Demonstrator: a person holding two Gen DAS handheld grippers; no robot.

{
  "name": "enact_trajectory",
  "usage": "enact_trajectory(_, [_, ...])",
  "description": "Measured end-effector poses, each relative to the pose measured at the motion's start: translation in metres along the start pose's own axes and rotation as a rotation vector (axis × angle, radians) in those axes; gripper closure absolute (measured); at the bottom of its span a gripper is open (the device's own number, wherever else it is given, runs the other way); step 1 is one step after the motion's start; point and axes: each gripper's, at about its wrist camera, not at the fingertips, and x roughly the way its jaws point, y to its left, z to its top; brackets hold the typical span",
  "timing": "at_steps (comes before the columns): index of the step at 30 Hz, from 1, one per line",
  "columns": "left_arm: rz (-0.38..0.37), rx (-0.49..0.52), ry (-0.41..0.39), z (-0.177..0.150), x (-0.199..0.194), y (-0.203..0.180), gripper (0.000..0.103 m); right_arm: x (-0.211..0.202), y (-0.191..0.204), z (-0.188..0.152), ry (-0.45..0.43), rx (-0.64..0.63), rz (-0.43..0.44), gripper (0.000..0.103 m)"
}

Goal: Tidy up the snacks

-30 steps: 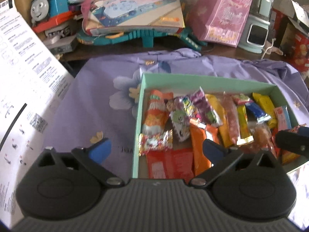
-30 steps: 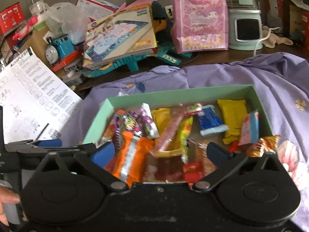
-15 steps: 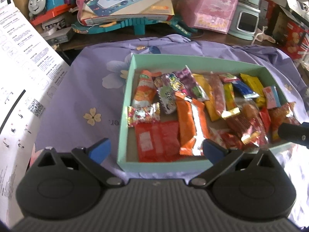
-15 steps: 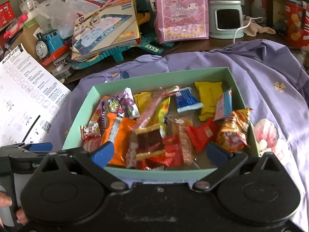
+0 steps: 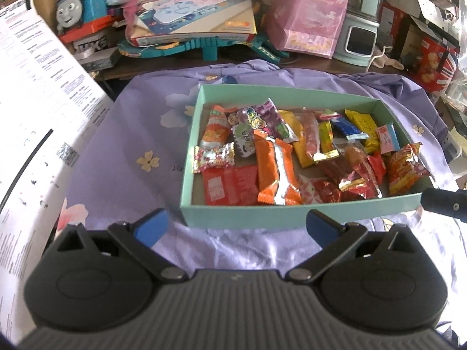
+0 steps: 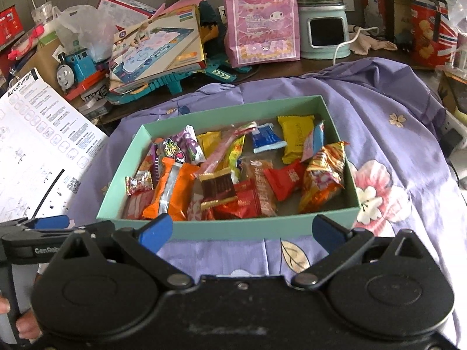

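A green box [image 5: 292,217] sits at 12 o'clock on the purple cloth [image 5: 122,134], packed with snacks [image 5: 277,172]. Both the left hand-held gripper [image 5: 233,227] and right hand-held gripper [image 6: 242,232] gape wide, empty, just short of its near wall.

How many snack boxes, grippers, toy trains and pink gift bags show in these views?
Snack box: 1
Grippers: 2, the left gripper and the right gripper, both with jaws open
Toy train: 1
Pink gift bag: 1
Total: 5
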Motion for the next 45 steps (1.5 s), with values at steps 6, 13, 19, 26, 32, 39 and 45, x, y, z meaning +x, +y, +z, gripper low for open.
enact_trajectory(6, [0.029, 0.015, -0.003, -0.018, -0.012, 0.001, 0.000, -0.009, -0.010, -0.015, 0.025, 0.022, -0.016, 0.000])
enact_trajectory(13, [0.047, 0.024, 0.017, -0.036, -0.015, 0.002, 0.000, -0.010, -0.019, -0.037, 0.073, 0.017, -0.076, 0.000])
enact_trajectory(19, [0.054, 0.017, 0.055, -0.047, -0.006, 0.004, 0.000, -0.003, -0.024, -0.053, 0.115, 0.005, -0.116, 0.000])
enact_trajectory(26, [0.060, 0.004, 0.077, -0.056, 0.001, 0.006, 0.000, 0.003, -0.025, -0.062, 0.143, -0.009, -0.146, 0.000])
enact_trajectory(32, [0.076, -0.011, 0.078, -0.057, 0.004, 0.011, 0.000, 0.005, -0.027, -0.061, 0.154, -0.013, -0.155, 0.000])
enact_trajectory(39, [0.080, -0.016, 0.077, -0.055, 0.005, 0.012, 0.000, 0.010, -0.027, -0.059, 0.165, -0.015, -0.160, 0.000])
enact_trajectory(45, [0.088, -0.016, 0.069, -0.053, 0.005, 0.013, 0.000, 0.011, -0.027, -0.057, 0.165, -0.014, -0.164, 0.000])
